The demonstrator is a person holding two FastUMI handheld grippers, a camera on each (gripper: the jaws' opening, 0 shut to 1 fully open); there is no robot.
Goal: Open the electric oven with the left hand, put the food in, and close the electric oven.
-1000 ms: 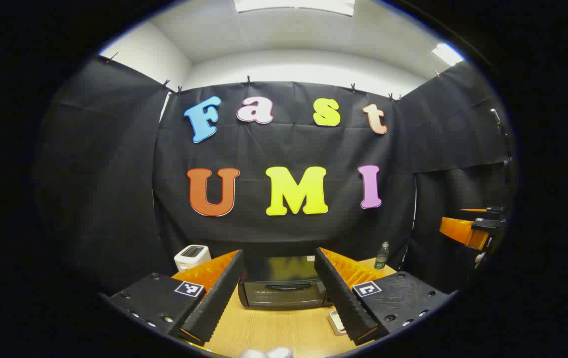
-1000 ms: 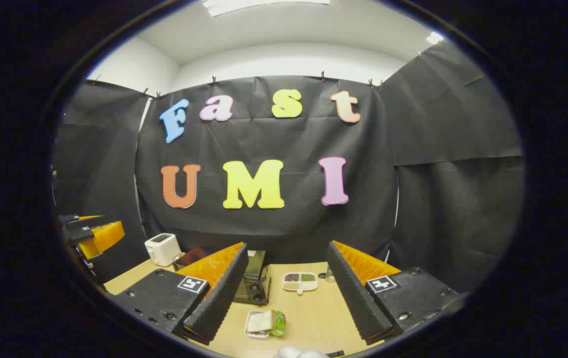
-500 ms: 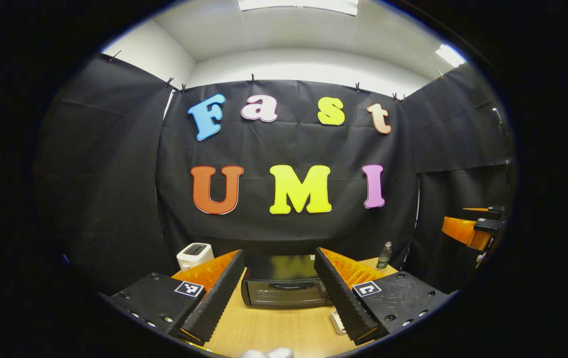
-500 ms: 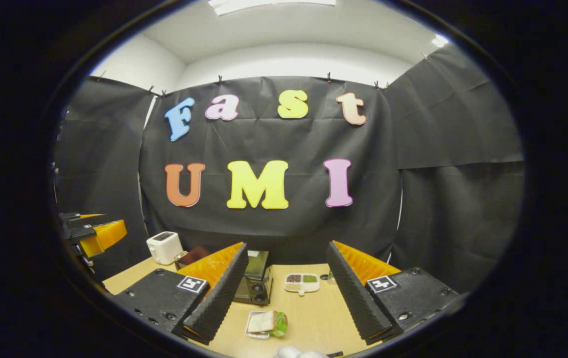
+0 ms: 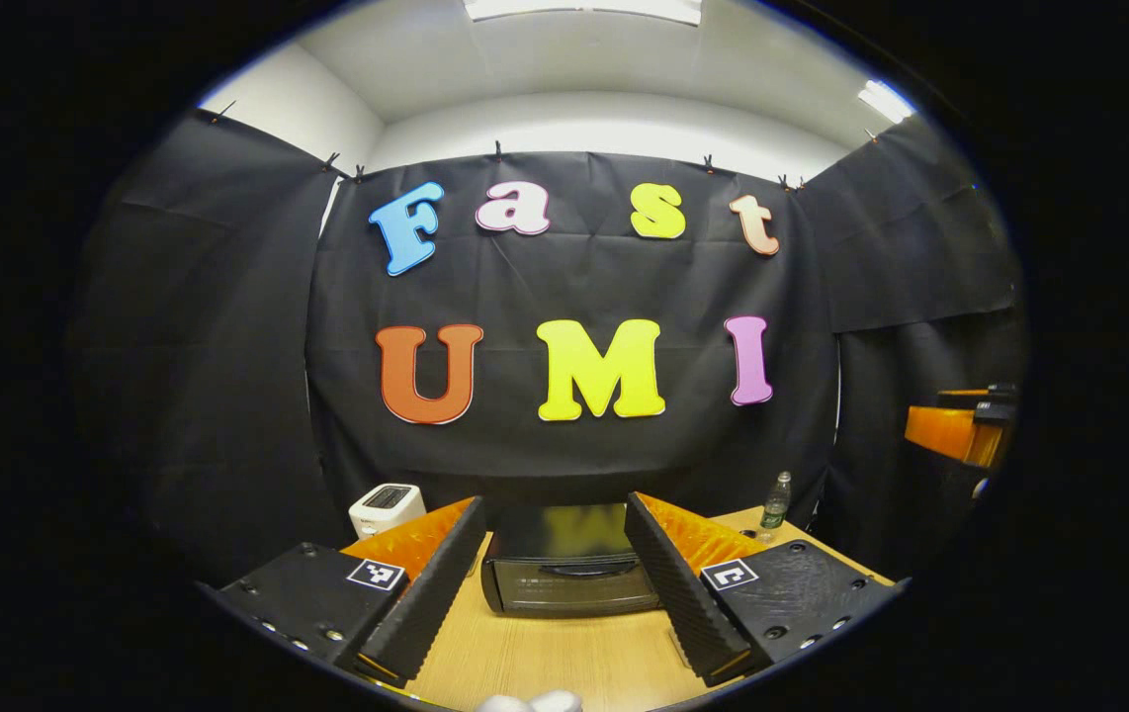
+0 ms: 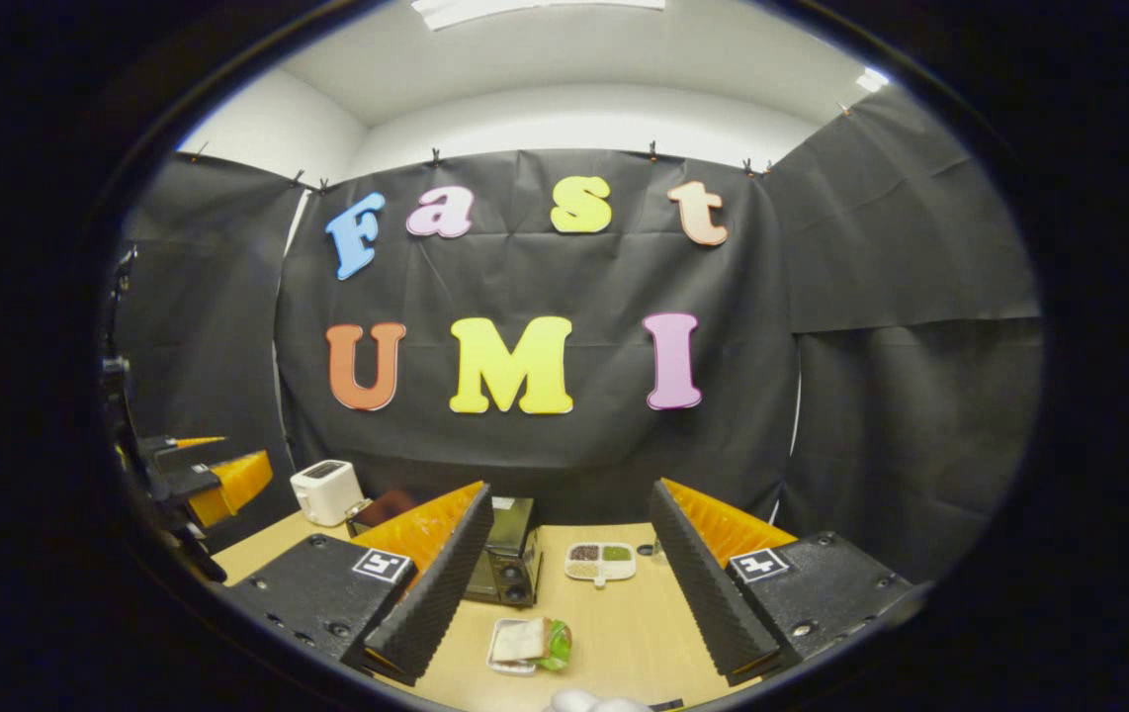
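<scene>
A black electric oven [image 5: 569,574] stands on the wooden table [image 5: 564,658], door closed, straight ahead between the fingers of my left gripper [image 5: 553,593], which is open and well short of it. In the right gripper view the oven [image 6: 507,564] sits left of centre. In front of it lies the food, a sandwich with green lettuce on a small white tray [image 6: 527,643]. My right gripper [image 6: 569,598] is open above the table, holding nothing. The left gripper [image 6: 218,480] shows far left there, and the right gripper [image 5: 960,430] shows far right in the left gripper view.
A white toaster [image 5: 385,507] stands left of the oven at the back. A small bottle [image 5: 775,499] stands at the back right. A white divided dish [image 6: 600,561] with grains lies right of the oven. Black cloth walls surround the table.
The left gripper view has swung slightly left, so the sandwich tray slid out of it and the right gripper shows higher. In the right gripper view the left gripper has dropped and edged inward.
</scene>
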